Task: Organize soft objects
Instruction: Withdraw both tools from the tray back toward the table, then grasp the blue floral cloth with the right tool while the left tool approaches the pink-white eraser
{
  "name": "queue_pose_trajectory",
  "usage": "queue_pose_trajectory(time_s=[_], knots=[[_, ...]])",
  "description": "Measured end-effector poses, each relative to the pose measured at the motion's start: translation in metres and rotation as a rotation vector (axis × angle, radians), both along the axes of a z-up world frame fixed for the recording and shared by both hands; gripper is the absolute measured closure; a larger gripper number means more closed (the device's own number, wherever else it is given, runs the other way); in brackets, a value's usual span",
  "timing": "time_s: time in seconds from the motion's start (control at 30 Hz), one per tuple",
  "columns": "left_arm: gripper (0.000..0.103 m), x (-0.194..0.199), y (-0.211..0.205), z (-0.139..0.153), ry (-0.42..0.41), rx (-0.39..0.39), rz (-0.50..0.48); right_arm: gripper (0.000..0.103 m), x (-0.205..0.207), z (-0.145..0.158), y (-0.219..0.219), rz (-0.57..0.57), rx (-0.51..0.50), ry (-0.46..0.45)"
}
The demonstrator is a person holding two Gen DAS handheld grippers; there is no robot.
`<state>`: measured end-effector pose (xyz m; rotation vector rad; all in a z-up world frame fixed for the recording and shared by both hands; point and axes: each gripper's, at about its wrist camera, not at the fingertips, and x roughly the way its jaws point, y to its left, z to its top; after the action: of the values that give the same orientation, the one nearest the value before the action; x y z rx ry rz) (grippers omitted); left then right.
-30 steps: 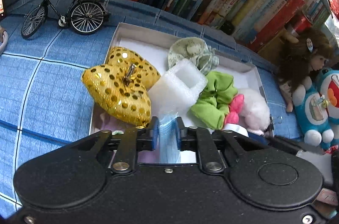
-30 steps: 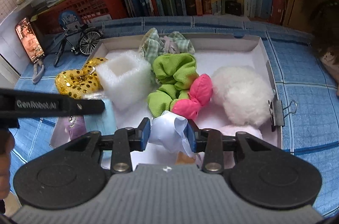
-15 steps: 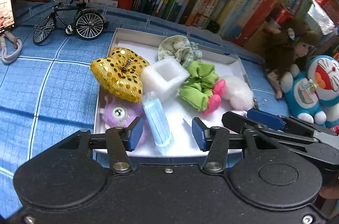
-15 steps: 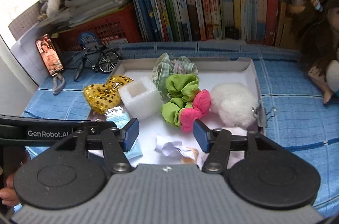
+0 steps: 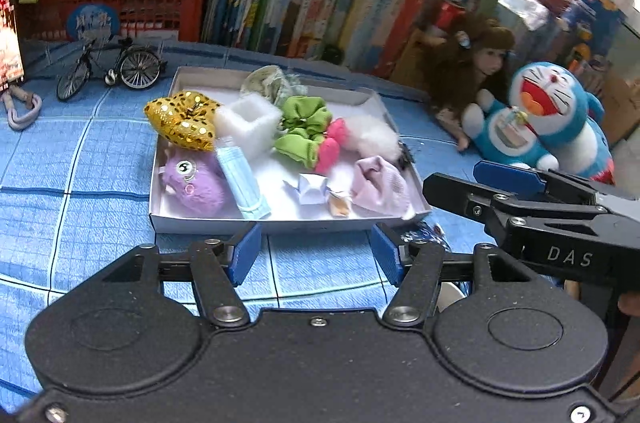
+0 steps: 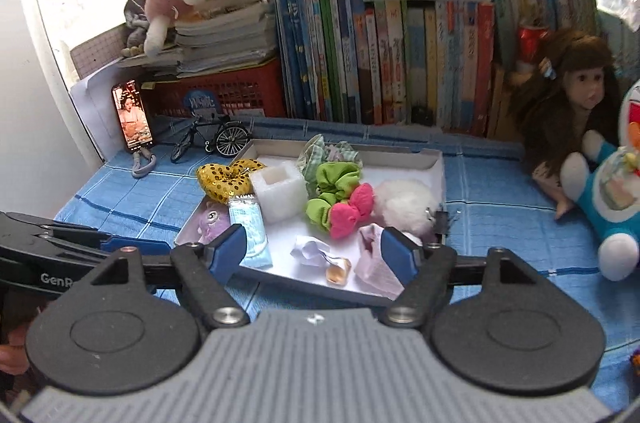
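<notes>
A white shallow box [image 5: 280, 219] [image 6: 436, 163] on the blue checked cloth holds several soft things: a gold sequin heart [image 5: 182, 119], a white foam block [image 5: 248, 121], a blue face mask [image 5: 242, 179] [image 6: 250, 229], a purple plush [image 5: 192, 179], green scrunchies [image 5: 304, 131], a pink bow [image 6: 352, 209], a white pompom [image 6: 404, 203], a pink cloth [image 5: 380, 183] and a white crumpled piece [image 5: 310, 187] [image 6: 310, 249]. My left gripper [image 5: 316, 253] is open and empty, in front of the box. My right gripper [image 6: 314, 251] is open and empty, above the box's near edge.
A model bicycle [image 5: 112, 71], a red crate [image 5: 116, 11] and a row of books [image 6: 380, 63] stand behind the box. A doll [image 5: 476, 63] and a Doraemon plush [image 5: 548, 115] sit to the right. A phone [image 6: 132, 117] leans at the left.
Both grippers let go, the left of the blue mask and the right of the white crumpled piece. Both opened and pulled back and up from the box.
</notes>
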<state>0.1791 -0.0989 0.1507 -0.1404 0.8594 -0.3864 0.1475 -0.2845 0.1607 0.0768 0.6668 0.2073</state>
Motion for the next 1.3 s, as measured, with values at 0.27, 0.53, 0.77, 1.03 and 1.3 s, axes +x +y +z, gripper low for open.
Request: queue_pose_trajectory(time_s=[0.27, 0.53, 0.77, 1.03, 1.3], knots=[[0.037, -0.044, -0.007, 0.007, -0.11, 0.018, -0.015, 0.015, -0.039, 0.003, -0.01, -0.011, -0.009, -0.067], [0.038, -0.093, -0.017, 0.007, -0.22, 0.05, -0.105, 0.014, -0.058, 0.005, -0.026, -0.067, 0.006, -0.057], [0.055, -0.139, -0.013, -0.002, -0.267, 0.045, -0.202, 0.014, -0.062, -0.003, -0.045, -0.109, 0.0, -0.023], [0.072, -0.192, -0.022, -0.028, -0.349, 0.044, -0.246, 0.014, -0.056, -0.022, -0.062, -0.191, -0.008, 0.008], [0.074, -0.223, -0.067, -0.081, -0.374, 0.033, -0.195, 0.026, -0.041, -0.048, -0.081, -0.227, 0.051, 0.133]])
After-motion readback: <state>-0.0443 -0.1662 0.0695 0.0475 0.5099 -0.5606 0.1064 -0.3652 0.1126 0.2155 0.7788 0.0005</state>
